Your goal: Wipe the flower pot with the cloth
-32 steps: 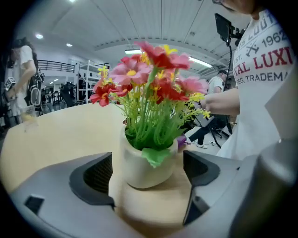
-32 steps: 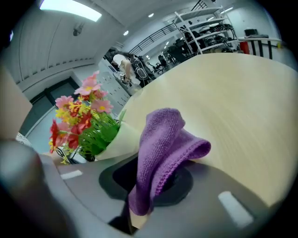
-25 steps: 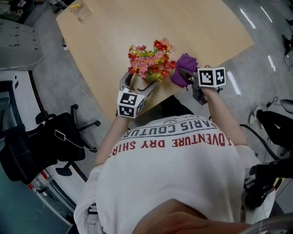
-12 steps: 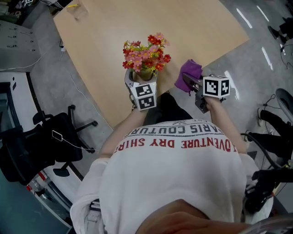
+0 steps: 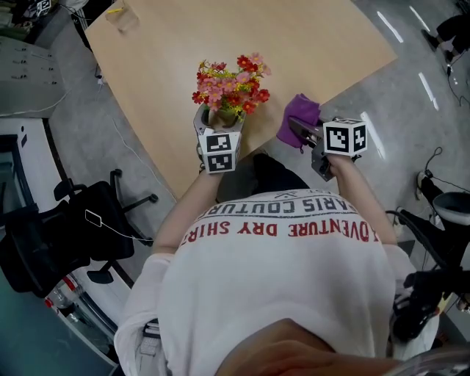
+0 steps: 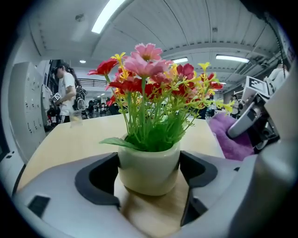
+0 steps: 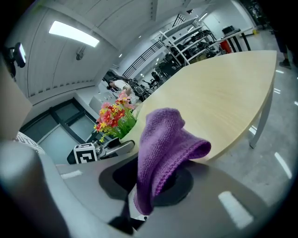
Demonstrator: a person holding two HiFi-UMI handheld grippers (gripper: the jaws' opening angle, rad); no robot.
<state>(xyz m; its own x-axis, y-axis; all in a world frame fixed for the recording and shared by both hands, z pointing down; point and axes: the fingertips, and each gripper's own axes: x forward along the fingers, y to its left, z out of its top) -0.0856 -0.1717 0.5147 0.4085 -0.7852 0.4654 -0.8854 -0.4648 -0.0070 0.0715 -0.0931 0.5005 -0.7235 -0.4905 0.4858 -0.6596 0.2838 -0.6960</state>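
A cream flower pot (image 5: pixel 222 117) full of red, pink and yellow artificial flowers (image 5: pixel 228 81) stands near the front edge of the wooden table (image 5: pixel 220 37). My left gripper (image 5: pixel 219 122) straddles the pot (image 6: pixel 149 169). Its jaws are closing, and the dark pads (image 6: pixel 104 181) meet the pot's two sides with no gap showing. To the right, apart from the pot, my right gripper (image 5: pixel 297 129) is shut on a purple cloth (image 5: pixel 299 116). The cloth (image 7: pixel 163 144) stands up bunched from between its jaws and droops forward.
A clear plastic cup (image 5: pixel 121 15) sits at the table's far left corner. The table's front edge runs just under both grippers. A black office chair (image 5: pixel 81 228) stands on the floor to the left. A person (image 6: pixel 65 93) is far off in the room.
My left gripper swung from the pot's left side to straight behind it, jaws either side of the pot. The right gripper with the cloth drew a little to the right, away from the flowers.
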